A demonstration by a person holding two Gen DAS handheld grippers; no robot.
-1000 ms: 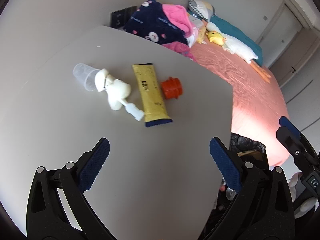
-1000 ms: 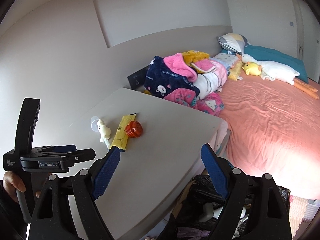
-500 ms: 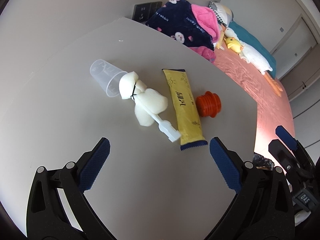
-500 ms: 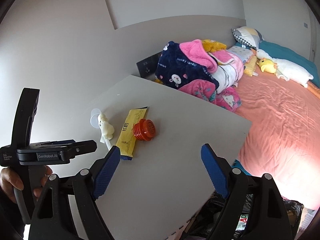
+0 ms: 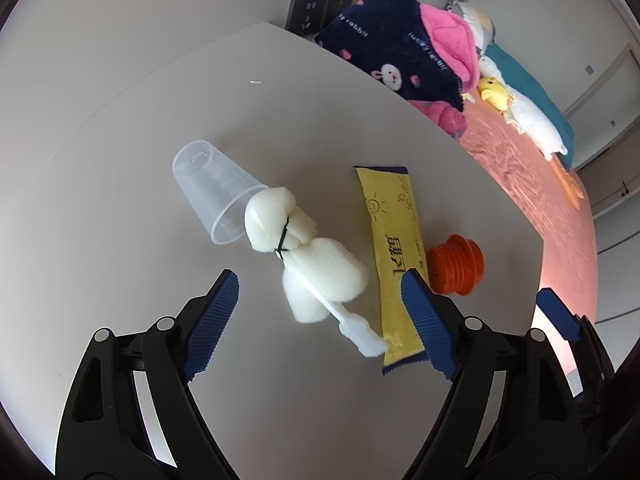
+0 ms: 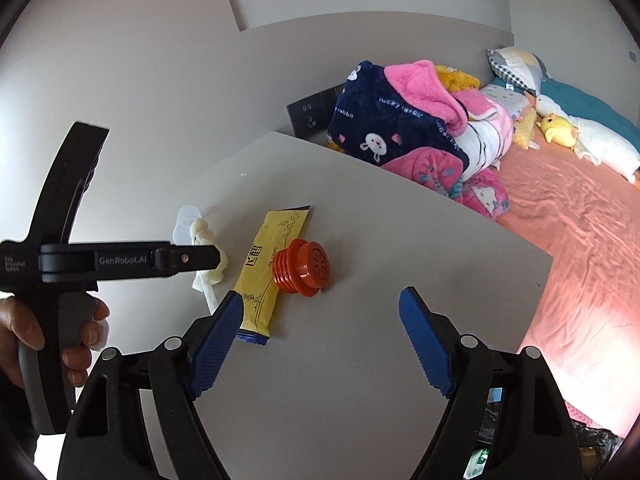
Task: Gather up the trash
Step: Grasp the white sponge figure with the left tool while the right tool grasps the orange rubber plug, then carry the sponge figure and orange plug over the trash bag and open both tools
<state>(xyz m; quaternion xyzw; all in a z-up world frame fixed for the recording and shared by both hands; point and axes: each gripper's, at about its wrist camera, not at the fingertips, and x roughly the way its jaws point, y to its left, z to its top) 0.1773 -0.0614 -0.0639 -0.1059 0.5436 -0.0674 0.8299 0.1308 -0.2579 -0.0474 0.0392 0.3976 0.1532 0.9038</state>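
1. Left gripper (image 5: 320, 312): jaws apart and closing, nothing pressed between the blue pads. Sponge handle sits in the gap between them; right-hand pad overlaps the near end of the yellow sachet in view, contact can't be told.
2. Right gripper (image 6: 320, 336): jaws apart, closing slightly, nothing between them but bare table. Red cap is just beyond the gap; left-hand pad overlaps the sachet's near end in view.
3. Left hand (image 6: 48, 336) of the person wraps the left gripper's handle, seen at the left side of the right wrist view.
4. Trash lies in a row on the grey table (image 5: 200, 400), toward its left edge as the right wrist cam sees it:
 - clear plastic cup (image 5: 212, 192) on its side, mouth toward the sponge
 - white sponge brush (image 5: 308, 264) w/ black tie round it, head touching the cup rim, white handle pointing at the left gripper, tip right by the sachet
 - yellow sachet (image 5: 396, 240) flat, lengthwise toward the grippers
 - red cap (image 5: 456, 270) on its side, just beside the sachet's right edge
5. Past the table's far edge: blanket pile (image 6: 420, 132), navy/pink, on a bed w/ pink sheet (image 6: 560, 240). Black wall socket panel (image 5: 316, 8) behind the far corner.
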